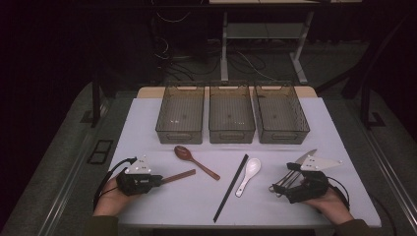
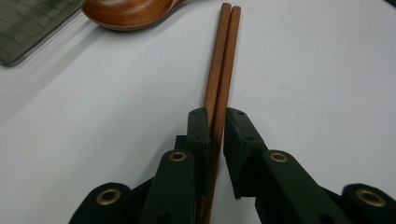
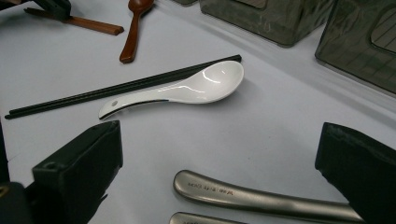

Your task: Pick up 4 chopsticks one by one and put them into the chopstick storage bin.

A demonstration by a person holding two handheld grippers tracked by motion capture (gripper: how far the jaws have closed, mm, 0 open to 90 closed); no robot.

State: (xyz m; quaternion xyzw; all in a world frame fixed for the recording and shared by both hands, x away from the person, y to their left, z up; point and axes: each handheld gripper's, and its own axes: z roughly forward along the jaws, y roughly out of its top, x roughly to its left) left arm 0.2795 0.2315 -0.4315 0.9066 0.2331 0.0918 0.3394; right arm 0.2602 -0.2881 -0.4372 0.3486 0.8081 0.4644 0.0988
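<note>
My left gripper (image 1: 160, 180) lies at the table's front left, shut on one end of a pair of brown wooden chopsticks (image 1: 179, 176). In the left gripper view (image 2: 217, 114) the chopsticks (image 2: 223, 70) run straight out from between the jaws toward a wooden spoon (image 2: 126, 11). At the front right, my right gripper (image 1: 281, 178) stands open on the table. Two metal utensil handles (image 3: 261, 198) lie flat between its wide-apart jaws (image 3: 219, 140), untouched. Beyond them rest a white ceramic spoon (image 3: 187, 86) and a pair of black chopsticks (image 3: 121, 88).
Three grey mesh baskets (image 1: 179, 136) (image 1: 231, 136) (image 1: 284, 136) stand in a row along the back of the white table. The wooden spoon (image 1: 189, 157), the black chopsticks (image 1: 231, 188) and the white spoon (image 1: 248, 175) lie across the middle.
</note>
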